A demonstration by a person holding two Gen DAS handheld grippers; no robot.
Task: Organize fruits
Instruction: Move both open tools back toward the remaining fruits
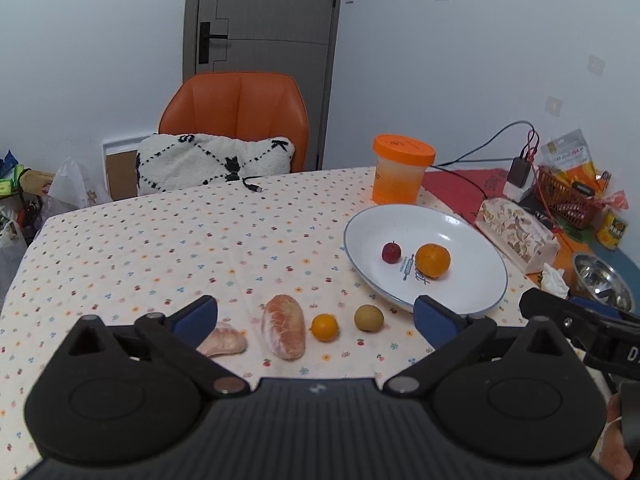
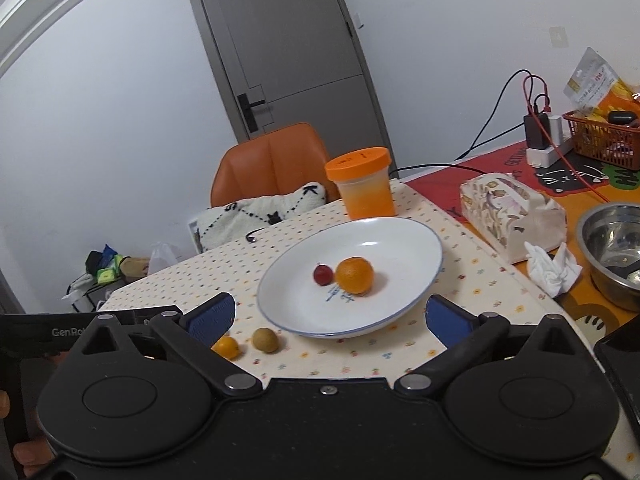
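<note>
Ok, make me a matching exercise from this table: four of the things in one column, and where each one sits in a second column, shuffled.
Things:
1. orange
2. brown round fruit
3. orange-lidded jar
4. tissue box

Places:
A. on the tablecloth, in front of the plate
B. behind the plate, at the table's far edge
C. on the plate, beside the small red fruit
D. right of the plate, by the steel bowl

Pairs: 1-C, 2-A, 3-B, 4-D
</note>
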